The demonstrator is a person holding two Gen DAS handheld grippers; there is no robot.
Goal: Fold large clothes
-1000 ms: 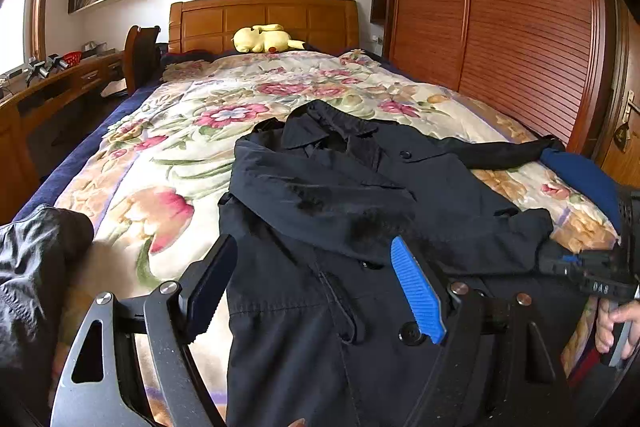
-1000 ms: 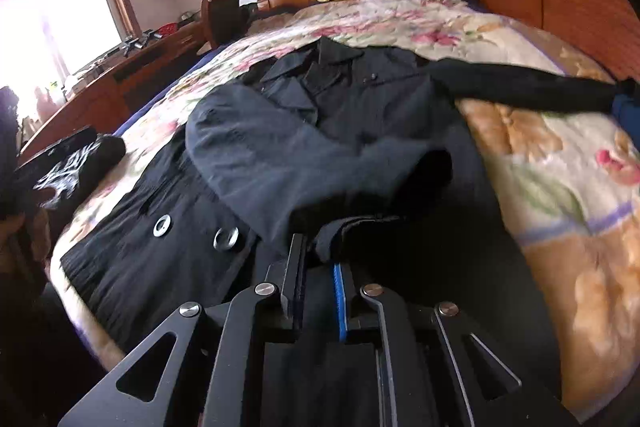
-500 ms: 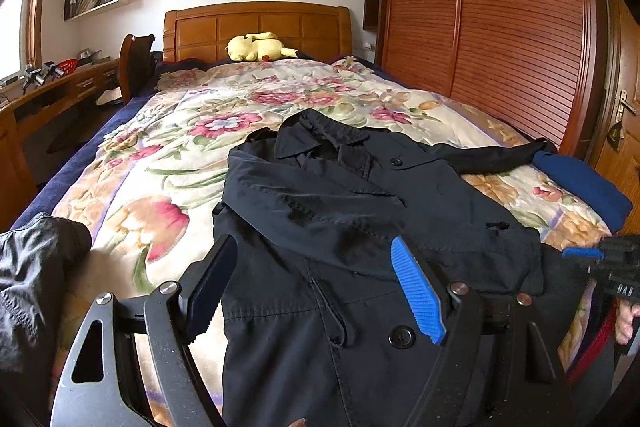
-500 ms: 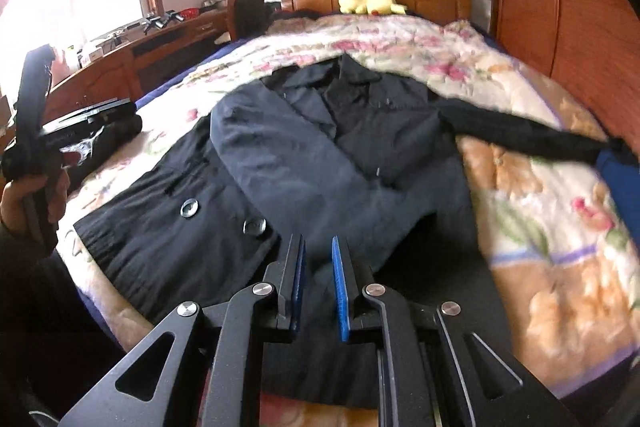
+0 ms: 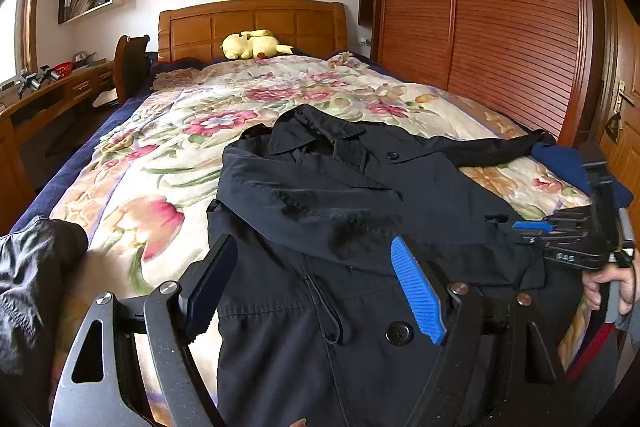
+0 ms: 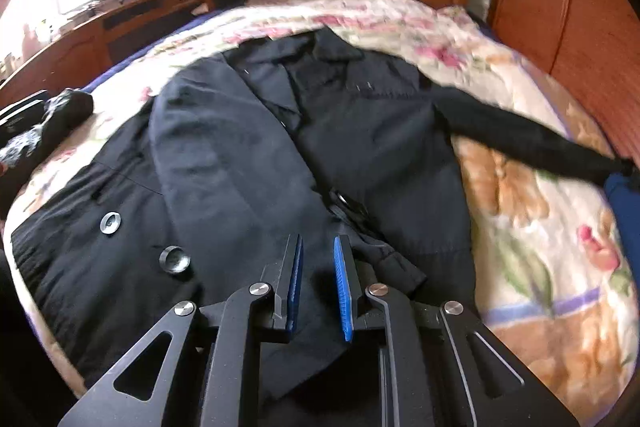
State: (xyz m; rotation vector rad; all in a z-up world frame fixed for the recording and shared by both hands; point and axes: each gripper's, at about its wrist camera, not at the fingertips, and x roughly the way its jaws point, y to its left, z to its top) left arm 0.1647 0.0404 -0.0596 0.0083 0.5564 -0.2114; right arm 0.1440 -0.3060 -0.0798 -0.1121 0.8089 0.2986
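A dark navy coat (image 5: pixel 360 211) lies spread on the floral bedspread (image 5: pixel 172 147), collar toward the headboard. One sleeve is folded across its chest; the other sleeve (image 6: pixel 532 143) stretches out toward the wardrobe side. My left gripper (image 5: pixel 316 279) is wide open and empty above the coat's lower front. My right gripper (image 6: pixel 318 279) hovers over the coat's (image 6: pixel 248 163) folded sleeve cuff, its pads a small gap apart and holding nothing. It also shows at the right edge of the left wrist view (image 5: pixel 560 235).
A yellow plush toy (image 5: pixel 252 45) lies by the wooden headboard. A wooden wardrobe (image 5: pixel 500 27) runs along the right of the bed. Another dark garment (image 5: pixel 28 267) lies at the bed's left corner. A blue cloth (image 5: pixel 572 163) lies at the right edge. A desk (image 5: pixel 52 91) stands left.
My right gripper let go of the sleeve cuff, which now lies across the coat, and pulled back with its pads slightly apart. My left gripper stayed open, shifting little.
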